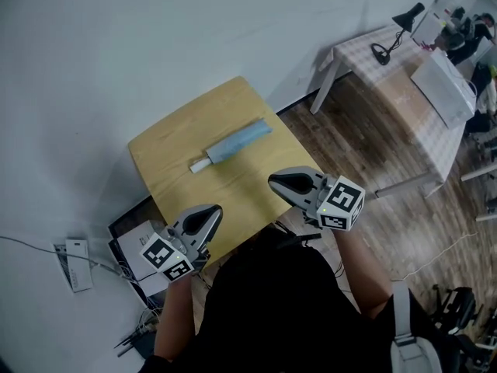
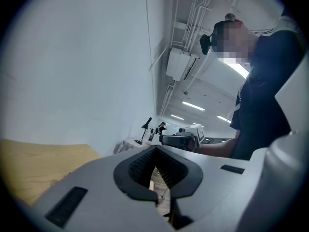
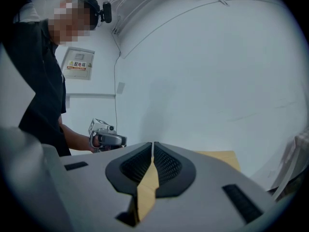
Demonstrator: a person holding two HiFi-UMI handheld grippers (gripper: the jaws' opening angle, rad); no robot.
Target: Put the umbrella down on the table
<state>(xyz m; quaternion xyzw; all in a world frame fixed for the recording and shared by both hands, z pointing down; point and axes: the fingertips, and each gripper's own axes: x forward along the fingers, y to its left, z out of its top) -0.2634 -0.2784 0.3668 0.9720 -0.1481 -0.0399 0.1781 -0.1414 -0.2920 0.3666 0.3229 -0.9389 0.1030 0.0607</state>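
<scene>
Dark-clothed, the person point(image 1: 272, 309) fills the near part of the head view, with a gripper in each hand at the near edge of the tabletop point(image 1: 167, 142). On the left gripper point(image 1: 208, 216) the jaws are closed, their dark pads meeting at the tips with nothing between them. On the right gripper point(image 1: 281, 183) the jaws are likewise drawn together to a thin slit and hold nothing. Both grippers point roughly level towards the far side.

Beyond them, the umbrella point(image 1: 237, 142) lies flat on the yellow wooden tabletop, folded, with its blue canopy towards the far right and its white handle end point(image 1: 199, 164) towards the near left. It is apart from both grippers, farther away than either and roughly between them from left to right, touched by neither.

To the far right stands a second table point(image 1: 404, 99) with a black desk lamp point(image 1: 396, 29) on it. On the floor at the near left lie papers point(image 1: 136, 251) and cables point(image 1: 46, 251).
</scene>
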